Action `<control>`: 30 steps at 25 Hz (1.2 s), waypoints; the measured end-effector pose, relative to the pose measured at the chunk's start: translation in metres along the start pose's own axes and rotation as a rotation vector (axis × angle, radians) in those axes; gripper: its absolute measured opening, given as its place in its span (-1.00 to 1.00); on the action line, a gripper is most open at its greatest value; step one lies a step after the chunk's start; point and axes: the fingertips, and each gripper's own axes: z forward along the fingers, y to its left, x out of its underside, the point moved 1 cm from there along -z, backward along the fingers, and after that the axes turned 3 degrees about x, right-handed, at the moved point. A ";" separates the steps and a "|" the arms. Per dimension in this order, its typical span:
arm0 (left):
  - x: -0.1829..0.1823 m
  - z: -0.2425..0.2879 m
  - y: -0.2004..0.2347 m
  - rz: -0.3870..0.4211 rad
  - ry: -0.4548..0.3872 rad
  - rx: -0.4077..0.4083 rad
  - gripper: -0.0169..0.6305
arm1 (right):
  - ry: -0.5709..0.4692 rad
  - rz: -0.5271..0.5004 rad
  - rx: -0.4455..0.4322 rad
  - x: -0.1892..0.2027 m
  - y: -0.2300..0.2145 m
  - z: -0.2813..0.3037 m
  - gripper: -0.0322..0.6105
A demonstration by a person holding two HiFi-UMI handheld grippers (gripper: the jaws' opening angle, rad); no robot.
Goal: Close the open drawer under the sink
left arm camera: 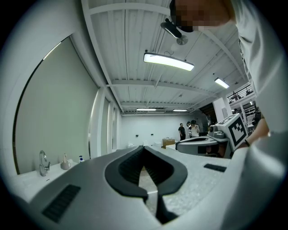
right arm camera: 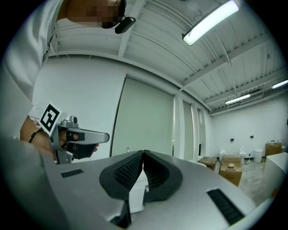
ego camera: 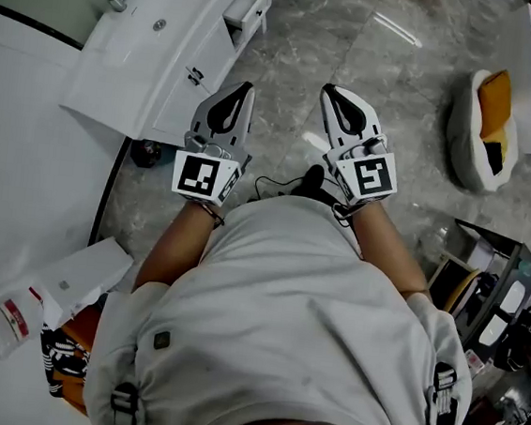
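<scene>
head view | 2 claws closed: L claw (ego camera: 247,88), R claw (ego camera: 327,90) | 1 drawer (ego camera: 250,7) open

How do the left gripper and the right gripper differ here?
The left gripper sits close beside the white sink cabinet; the right gripper is farther off, over bare floor. The left gripper's marker cube shows a different black pattern from the right gripper's. Both are shut, empty and point away from the person.
</scene>
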 end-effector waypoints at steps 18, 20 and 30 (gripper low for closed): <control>0.019 0.136 -0.001 0.006 0.042 -0.115 -0.92 | 0.051 0.018 -0.166 0.036 -0.124 0.048 -0.82; 0.022 0.146 0.008 0.001 0.044 -0.117 -0.92 | 0.079 0.020 -0.165 0.042 -0.131 0.058 -0.82; 0.044 0.192 0.093 -0.034 0.056 -0.143 -0.92 | 0.077 0.014 -0.216 0.058 -0.147 0.156 -0.82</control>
